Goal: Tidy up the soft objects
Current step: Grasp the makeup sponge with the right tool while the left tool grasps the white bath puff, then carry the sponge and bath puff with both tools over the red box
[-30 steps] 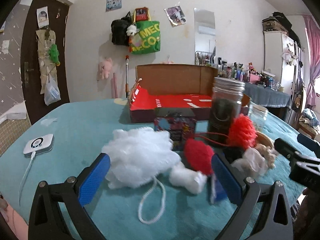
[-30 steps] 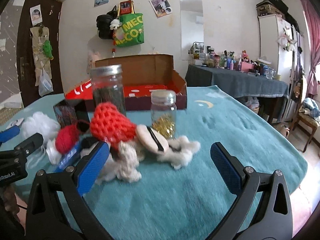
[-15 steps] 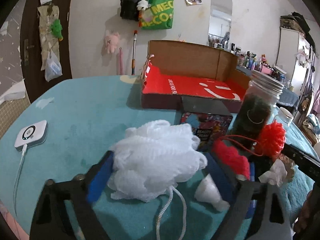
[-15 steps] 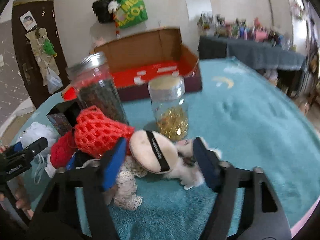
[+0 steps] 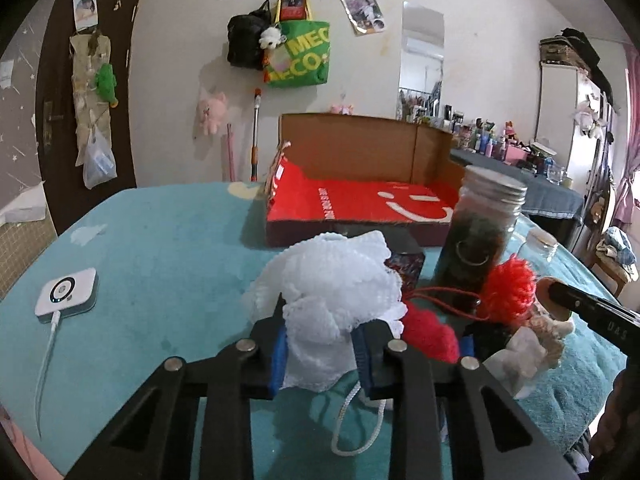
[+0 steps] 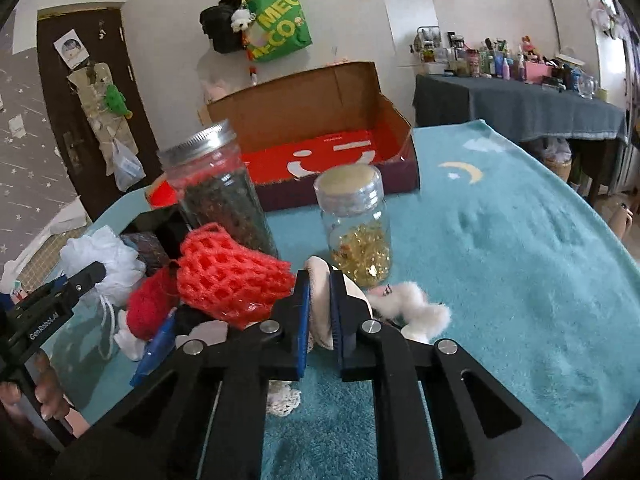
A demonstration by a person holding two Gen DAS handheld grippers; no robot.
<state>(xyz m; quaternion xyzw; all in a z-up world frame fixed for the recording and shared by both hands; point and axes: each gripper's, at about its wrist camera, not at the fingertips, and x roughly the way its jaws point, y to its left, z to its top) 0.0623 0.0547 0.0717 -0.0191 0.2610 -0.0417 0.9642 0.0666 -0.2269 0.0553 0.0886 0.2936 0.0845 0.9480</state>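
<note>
jars [image 6: 224, 196]: 2 | cardboard box [image 5: 352, 152]: 1 | white mesh puff [image 5: 340, 284]: 1 | red knits [image 6: 228, 272]: 2

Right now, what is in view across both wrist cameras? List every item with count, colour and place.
bath pouf: 1, white, between left jaws
powder puff: 1, cream, pinched by right pads
crochet net: 1, red, in pile
yarn ball: 1, red, in pile
fluffy toy: 1, white, beside puff
tall jar: 1, dark contents, behind pile
small jar: 1, gold contents
cardboard box: 1, red inside, open
white device: 1, cabled, table's left
left gripper: closing on pouf
right gripper: shut on puff
</note>
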